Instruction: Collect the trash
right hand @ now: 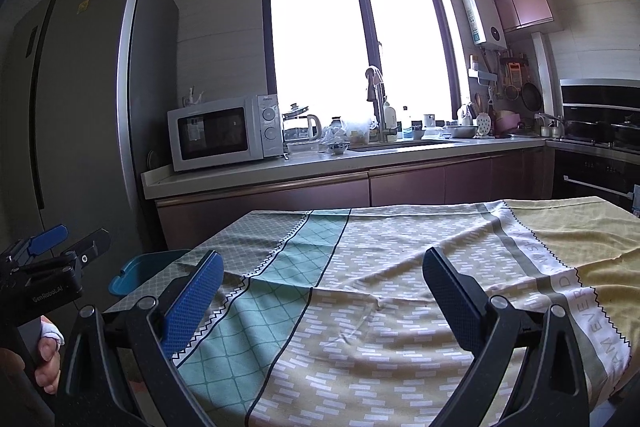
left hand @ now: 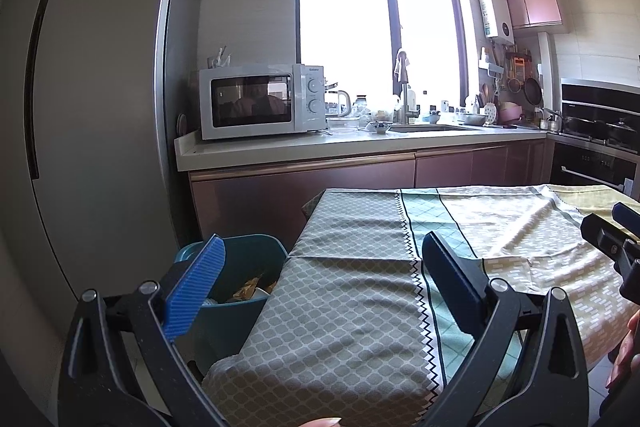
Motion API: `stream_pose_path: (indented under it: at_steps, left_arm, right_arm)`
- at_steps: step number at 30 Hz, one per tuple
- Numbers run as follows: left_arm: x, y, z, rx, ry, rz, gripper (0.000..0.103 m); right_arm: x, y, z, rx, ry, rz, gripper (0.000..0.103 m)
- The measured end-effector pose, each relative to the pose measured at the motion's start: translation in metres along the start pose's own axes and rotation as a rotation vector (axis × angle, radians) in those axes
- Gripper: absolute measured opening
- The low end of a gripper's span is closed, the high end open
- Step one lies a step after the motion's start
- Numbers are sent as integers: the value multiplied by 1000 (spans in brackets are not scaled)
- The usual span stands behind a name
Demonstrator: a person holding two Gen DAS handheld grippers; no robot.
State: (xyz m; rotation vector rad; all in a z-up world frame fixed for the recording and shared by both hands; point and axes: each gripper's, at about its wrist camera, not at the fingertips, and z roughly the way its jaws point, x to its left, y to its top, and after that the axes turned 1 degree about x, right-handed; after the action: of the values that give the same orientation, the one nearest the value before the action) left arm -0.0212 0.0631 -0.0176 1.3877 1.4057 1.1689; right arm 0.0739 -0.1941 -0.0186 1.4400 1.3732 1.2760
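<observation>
Trash (left hand: 250, 289), crumpled wrappers, lies inside the teal bin (left hand: 256, 247) standing at the left end of the bench (left hand: 352, 291). No loose trash shows on the patterned cloth, so collection appears complete or nearly so; the next move calls for a check of the surface. The left hand-held gripper (left hand: 320, 279) hovers over the near left end, jaws spread wide, empty. The right hand-held gripper (right hand: 322, 291) hovers mid-bench, likewise wide and empty.

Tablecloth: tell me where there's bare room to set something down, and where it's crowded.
The whole tablecloth lies bare, from the grey-patterned end beside the blue bin across the teal stripe to the yellow end. Both grippers are open and empty. The counter is crowded between the microwave and the sink.
</observation>
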Motion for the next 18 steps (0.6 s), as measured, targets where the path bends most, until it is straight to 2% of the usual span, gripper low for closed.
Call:
stream_pose_path:
  at_steps: [18]
  left_arm:
    - [-1,2,4,-2,-3,-3,97]
  right_arm:
    - [-6,1,2,3,-2,9,96]
